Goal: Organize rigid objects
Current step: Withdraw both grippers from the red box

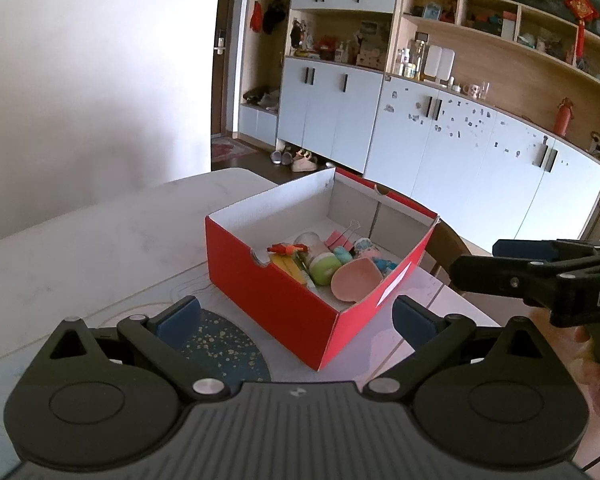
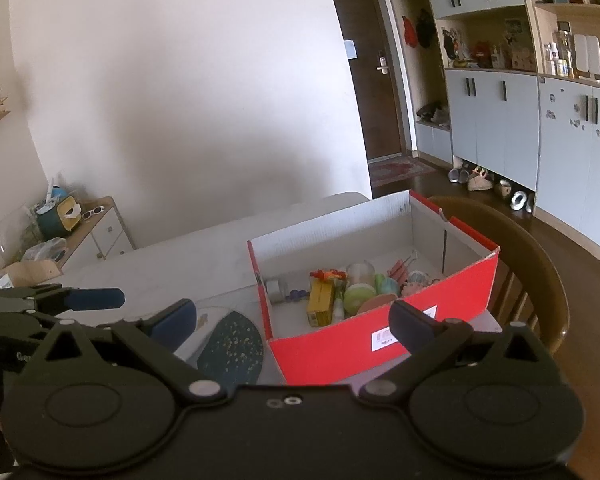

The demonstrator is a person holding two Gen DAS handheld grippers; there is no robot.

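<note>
Progress near complete by the look of it: small rigid items (image 1: 332, 268) gathered inside red box (image 1: 276, 304) on tabletop (image 1: 100, 232); only dark speckled mat (image 1: 224, 352) left beside it. Left tool (image 1: 296, 316) spread wide, empty, levelled low before box. Right tool (image 2: 292, 320) likewise parted, holding nothing, aimed at box's near wall.

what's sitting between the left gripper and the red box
Only a dark blue gold-speckled mat on the white table, in the left wrist view.

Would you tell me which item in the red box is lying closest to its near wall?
The pink heart-shaped dish, leaning against the near wall; the green-lidded jar lies behind it.
</note>
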